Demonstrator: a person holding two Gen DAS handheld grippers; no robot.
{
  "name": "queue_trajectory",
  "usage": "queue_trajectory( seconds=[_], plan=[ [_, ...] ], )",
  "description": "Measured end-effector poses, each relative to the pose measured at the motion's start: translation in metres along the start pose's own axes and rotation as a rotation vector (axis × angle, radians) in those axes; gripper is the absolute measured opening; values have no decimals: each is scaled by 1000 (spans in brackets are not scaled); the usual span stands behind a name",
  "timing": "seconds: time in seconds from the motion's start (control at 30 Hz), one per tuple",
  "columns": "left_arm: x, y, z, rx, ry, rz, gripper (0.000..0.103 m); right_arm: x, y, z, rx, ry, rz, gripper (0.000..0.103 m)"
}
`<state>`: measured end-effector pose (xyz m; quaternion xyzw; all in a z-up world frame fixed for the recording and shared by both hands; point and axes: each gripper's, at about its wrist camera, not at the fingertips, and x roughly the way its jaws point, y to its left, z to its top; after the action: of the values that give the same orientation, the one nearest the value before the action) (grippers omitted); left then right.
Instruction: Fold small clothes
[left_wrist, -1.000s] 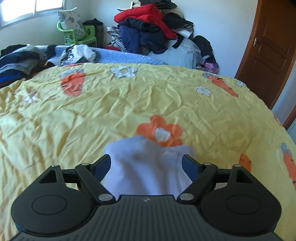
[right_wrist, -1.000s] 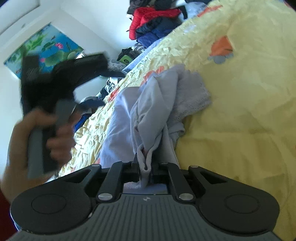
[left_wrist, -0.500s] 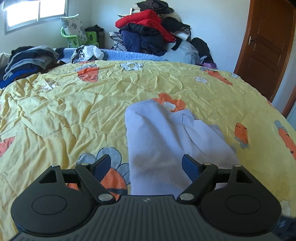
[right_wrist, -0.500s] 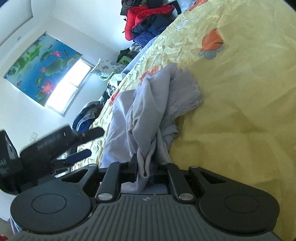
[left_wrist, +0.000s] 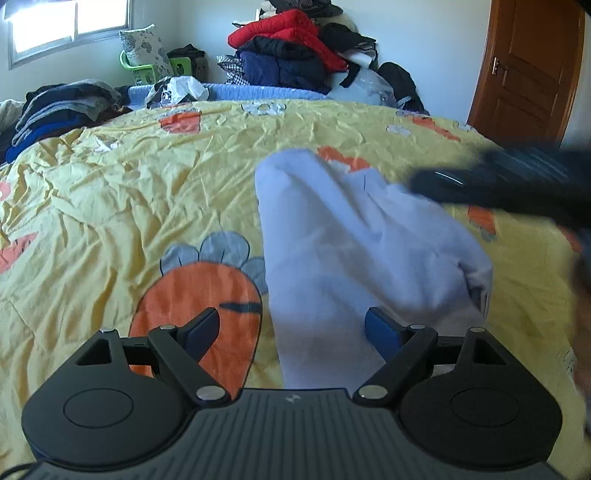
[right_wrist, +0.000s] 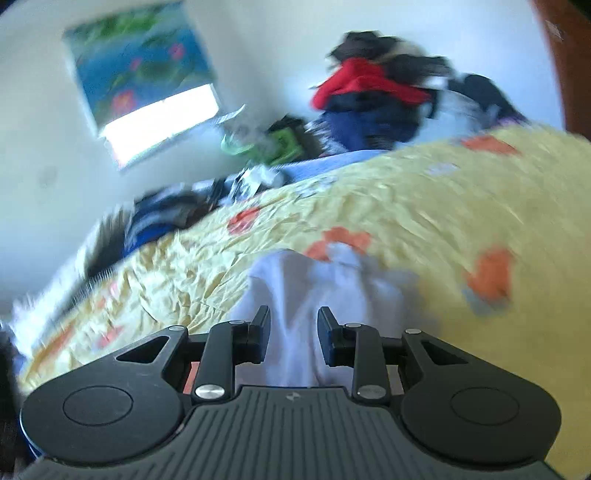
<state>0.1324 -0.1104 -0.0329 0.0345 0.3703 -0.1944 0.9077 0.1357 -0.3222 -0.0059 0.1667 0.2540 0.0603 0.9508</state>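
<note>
The left claw (left_wrist: 291, 328) is wide open and holds nothing. The right claw (right_wrist: 293, 332) is partly open, with cloth between its fingers but not pinched. The small, soft, pale lilac piece of clothing (left_wrist: 354, 243) lies on the yellow bed cover with orange carrots (left_wrist: 122, 206).
</note>
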Motion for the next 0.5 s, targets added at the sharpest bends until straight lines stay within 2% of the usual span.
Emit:
queue_trajectory(
  seconds=[0.07,0.13,0.17,0.2,0.27,0.33,0.4,0.5],
  plan=[
    [2,2,-4,-14,9,-5,87,40,13,18,-59,93,16,36],
    [3,2,-8,-18,14,-5,88,80,13,31,-40,187,40,38],
    [2,2,-9,-17,13,-4,88,96,12,32,-31,233,40,36],
    [1,2,-10,-13,10,-3,88,110,10,32,-23,257,9,36],
    [1,1,-11,0,7,0,88,129,5,31,-45,255,-108,32],
    [1,2,-12,-3,7,-2,89,129,-1,35,-19,213,-179,33],
    [2,3,-12,-7,7,-6,90,111,-1,37,10,156,-168,38],
    [2,3,-12,-13,6,-11,90,75,9,28,-61,86,-146,42]
  ],
)
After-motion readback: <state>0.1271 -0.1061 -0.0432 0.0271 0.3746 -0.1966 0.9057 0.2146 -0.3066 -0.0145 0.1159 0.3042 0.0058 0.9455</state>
